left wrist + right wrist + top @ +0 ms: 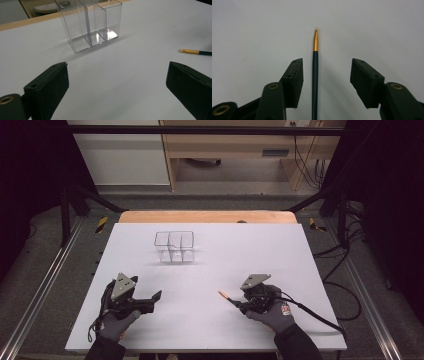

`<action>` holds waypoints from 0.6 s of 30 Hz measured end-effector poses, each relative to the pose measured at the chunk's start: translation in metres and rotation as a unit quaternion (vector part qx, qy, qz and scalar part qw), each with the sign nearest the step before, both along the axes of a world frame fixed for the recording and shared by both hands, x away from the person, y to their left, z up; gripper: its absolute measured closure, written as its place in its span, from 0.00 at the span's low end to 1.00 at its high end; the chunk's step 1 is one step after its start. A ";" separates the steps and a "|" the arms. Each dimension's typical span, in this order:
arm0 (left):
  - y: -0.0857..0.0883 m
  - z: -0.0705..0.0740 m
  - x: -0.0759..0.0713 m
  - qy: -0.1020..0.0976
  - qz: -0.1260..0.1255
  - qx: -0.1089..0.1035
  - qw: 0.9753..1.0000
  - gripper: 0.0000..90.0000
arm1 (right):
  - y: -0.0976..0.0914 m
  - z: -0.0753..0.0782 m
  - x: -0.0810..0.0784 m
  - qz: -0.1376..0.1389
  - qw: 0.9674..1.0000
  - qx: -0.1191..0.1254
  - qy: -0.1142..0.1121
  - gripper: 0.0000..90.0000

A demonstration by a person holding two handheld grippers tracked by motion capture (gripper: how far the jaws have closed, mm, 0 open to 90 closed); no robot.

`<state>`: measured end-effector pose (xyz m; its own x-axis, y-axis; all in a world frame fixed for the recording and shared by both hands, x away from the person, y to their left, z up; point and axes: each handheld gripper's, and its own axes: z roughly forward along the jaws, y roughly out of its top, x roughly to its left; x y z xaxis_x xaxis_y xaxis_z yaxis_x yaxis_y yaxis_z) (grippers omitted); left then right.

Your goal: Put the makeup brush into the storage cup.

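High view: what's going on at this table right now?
A person holds a gripper in each hand over a white table. The right gripper is open, its jaws either side of a thin dark brush with a gold ferrule that lies on the table, neither pad pressing on it. The left gripper is open and holds nothing. A clear divided organizer stands farther back, with nothing in it.

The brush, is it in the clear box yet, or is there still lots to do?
Not yet. The clear box stands with nothing in its compartments, so nothing looks done. In hand: the brush lies flat on the table between the jaws of the right gripper, which are apart and not pressing on it. The left gripper is open, holding nothing. Probably left: grip, lift, carry it to the box.
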<state>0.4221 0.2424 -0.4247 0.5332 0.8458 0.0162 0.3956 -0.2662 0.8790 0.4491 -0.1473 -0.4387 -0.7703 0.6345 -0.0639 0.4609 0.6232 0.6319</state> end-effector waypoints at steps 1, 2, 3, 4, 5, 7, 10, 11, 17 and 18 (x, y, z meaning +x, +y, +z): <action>0.000 0.000 0.000 0.000 -0.001 0.001 1.000 0.04 | 0.000 0.002 0.000 0.002 1.000 -0.005 0.003 0.48; 0.000 0.000 0.000 0.000 -0.001 0.001 1.000 0.04 | 0.001 0.004 0.001 0.003 1.000 -0.008 0.004 0.49; 0.000 0.000 0.000 0.001 -0.001 0.001 1.000 0.04 | 0.002 0.005 0.002 0.005 1.000 -0.012 0.006 0.49; 0.000 0.000 0.000 0.000 -0.002 0.001 1.000 0.04 | 0.003 0.006 0.003 0.007 1.000 -0.015 0.010 0.50; 0.000 0.000 0.000 0.001 -0.002 0.001 1.000 0.04 | 0.004 0.007 0.004 0.007 1.000 -0.021 0.012 0.50; 0.000 0.000 0.000 0.001 -0.002 0.001 1.000 0.04 | 0.006 0.008 0.006 0.005 0.999 -0.027 0.021 0.51; -0.001 0.000 0.001 0.003 -0.003 0.001 1.000 0.04 | 0.008 0.007 0.009 0.005 0.999 -0.043 0.032 0.51; -0.001 -0.001 0.001 0.004 -0.003 0.001 1.000 0.04 | 0.009 0.007 0.010 0.005 0.998 -0.050 0.038 0.52; -0.001 -0.001 0.001 0.005 -0.004 0.002 1.000 0.04 | 0.015 0.009 0.017 0.002 0.996 -0.071 0.059 0.55; -0.001 -0.001 0.001 0.006 -0.004 0.003 1.000 0.04 | 0.016 0.009 0.018 0.004 0.995 -0.074 0.062 0.55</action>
<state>0.4231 0.2415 -0.4258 0.5401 0.8415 0.0149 0.4038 -0.2747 0.8726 0.4675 -0.1317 -0.4294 -0.7832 0.6188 -0.0607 0.5237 0.7091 0.4721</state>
